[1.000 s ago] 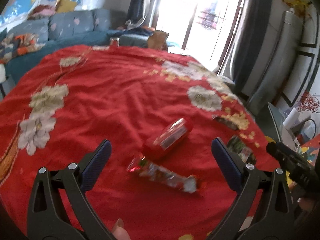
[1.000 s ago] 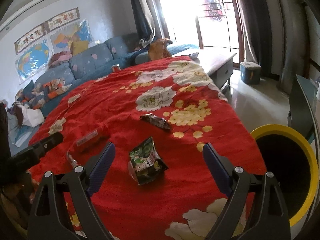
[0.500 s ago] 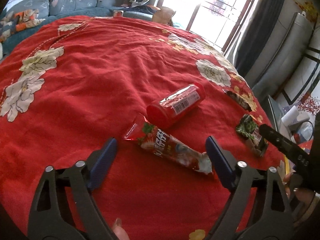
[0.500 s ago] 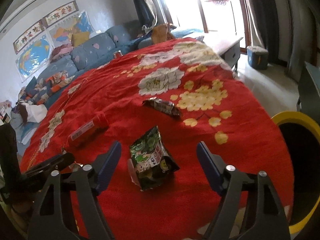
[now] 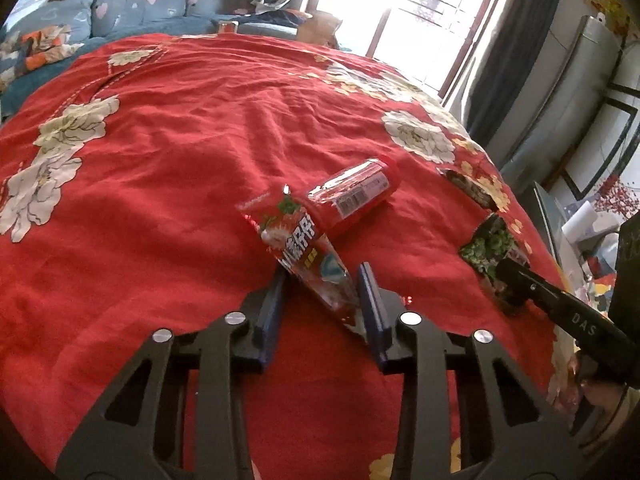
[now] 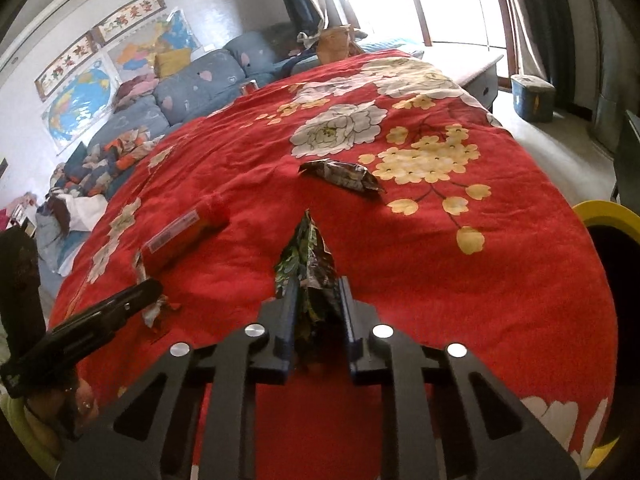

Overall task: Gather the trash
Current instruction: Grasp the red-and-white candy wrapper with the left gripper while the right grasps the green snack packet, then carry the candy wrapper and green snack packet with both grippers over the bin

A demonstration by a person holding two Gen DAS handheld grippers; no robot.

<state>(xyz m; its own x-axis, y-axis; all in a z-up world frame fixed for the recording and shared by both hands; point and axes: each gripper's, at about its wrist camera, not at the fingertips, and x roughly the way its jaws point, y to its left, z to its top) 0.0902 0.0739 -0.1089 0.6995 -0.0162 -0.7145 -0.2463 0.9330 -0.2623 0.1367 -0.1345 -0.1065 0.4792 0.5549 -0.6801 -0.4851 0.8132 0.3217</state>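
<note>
A red cloth (image 5: pixel 168 184) printed with pale peonies is covering the whole surface, its weave lying in soft wrinkles and falling away at the rounded edges; wide bare fabric is stretching toward ten and twelve o'clock in the left wrist view, with a blue-grey sofa (image 5: pixel 120 8) beyond the far edge. The left gripper (image 5: pixel 322 280) is closing its blue-padded fingers on the near end of a long, glossy red snack wrapper (image 5: pixel 298 240), whose white lettering is too blurred to read. The wrapper's far end is touching a red cylindrical bottle (image 5: pixel 354 196) lying on its side at one o'clock, a white barcode label facing up. At three o'clock, near the cloth's right edge, the right gripper (image 6: pixel 316 284) is pinching a crinkled green foil packet (image 6: pixel 306 256) tightly between its fingers, the packet folding to a peak; the letters "DAS" are showing on that gripper's black arm in the left wrist view. Just beyond it, at twelve o'clock in the right wrist view, a dark crumpled wrapper (image 6: pixel 344 174) is lying flat beside yellow blossoms. At four o'clock, off the cloth's edge, a yellow-rimmed bin (image 6: pixel 600 210) is standing with its dark mouth open, and bare floor is opening toward the bright window (image 6: pixel 452 0).
</note>
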